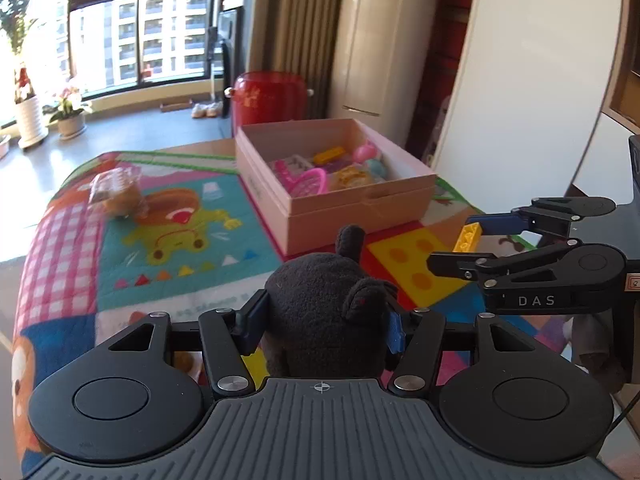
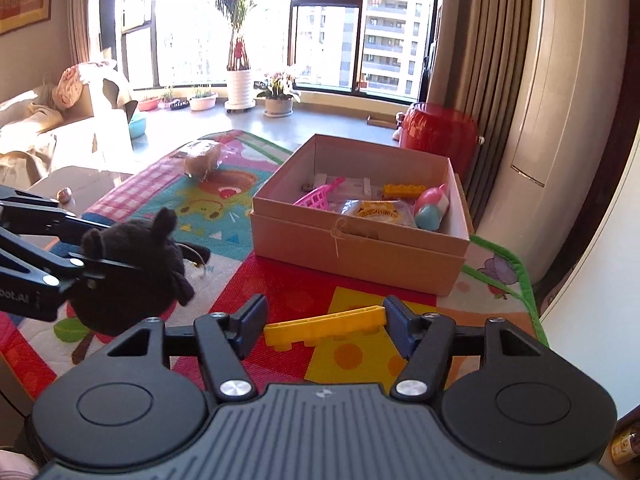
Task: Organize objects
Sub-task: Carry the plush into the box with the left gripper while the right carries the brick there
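My left gripper is shut on a black plush toy and holds it above the colourful play mat; the plush also shows in the right wrist view. My right gripper is shut on a long yellow toy brick, held crosswise between the pads; the brick also shows in the left wrist view. An open cardboard box lies ahead of both grippers and holds several toys, among them a pink net and a yellow brick.
A wrapped bread pack lies on the mat's far left part. A red stool stands behind the box. A tall white air conditioner is at the right. Potted plants line the window.
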Available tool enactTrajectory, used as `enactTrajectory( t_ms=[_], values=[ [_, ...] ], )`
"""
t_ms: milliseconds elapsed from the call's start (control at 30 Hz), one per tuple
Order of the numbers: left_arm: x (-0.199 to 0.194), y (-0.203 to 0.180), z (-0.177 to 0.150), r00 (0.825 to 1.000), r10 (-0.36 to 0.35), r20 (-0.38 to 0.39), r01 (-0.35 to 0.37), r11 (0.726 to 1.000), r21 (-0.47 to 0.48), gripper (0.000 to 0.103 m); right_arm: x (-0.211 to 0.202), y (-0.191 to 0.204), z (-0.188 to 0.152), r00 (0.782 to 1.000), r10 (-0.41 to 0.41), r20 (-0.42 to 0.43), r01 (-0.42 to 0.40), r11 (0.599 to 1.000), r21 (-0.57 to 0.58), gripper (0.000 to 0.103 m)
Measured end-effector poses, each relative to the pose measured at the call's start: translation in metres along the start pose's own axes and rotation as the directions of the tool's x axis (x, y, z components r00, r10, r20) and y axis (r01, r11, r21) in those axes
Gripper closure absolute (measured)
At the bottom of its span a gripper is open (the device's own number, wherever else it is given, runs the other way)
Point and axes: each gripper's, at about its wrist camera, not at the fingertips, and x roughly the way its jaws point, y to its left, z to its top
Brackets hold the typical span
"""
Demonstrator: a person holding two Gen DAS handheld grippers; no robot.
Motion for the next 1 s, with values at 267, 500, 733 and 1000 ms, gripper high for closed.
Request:
enactTrajectory(
  t_ms=[267,500,733,1000],
  values=[
    [0.003,-0.003,0.075,0.989,-0.015,0.148,0.01,0.999,0.035,0.041,-0.012,-0.01,-0.002,0.999,-0.008,0.045,0.007,0.999,0.036,0.039],
    [0.078,0.01,0.16,0.964,-0.063,0.258,0.077,0.996,-0.043,0.038,-0.008,-0.023,-0.003,0.998,-0.024,0.065,0.018,0.995,0.094,0.039],
    [0.086,0.03,0.156,0.919,-0.06,0.389,0.116,0.986,-0.121,0.042,-0.002,-0.041,-0.009,0.998,-0.054,0.036,0.049,0.99,0.135,0.039],
    [0.05,0.062,0.074,0.971,0.03,0.236,-0.017,0.998,-0.059,0.042,0.006,-0.056,0.009,0.998,-0.052,0.037,0.044,0.982,0.184,0.039]
  ],
)
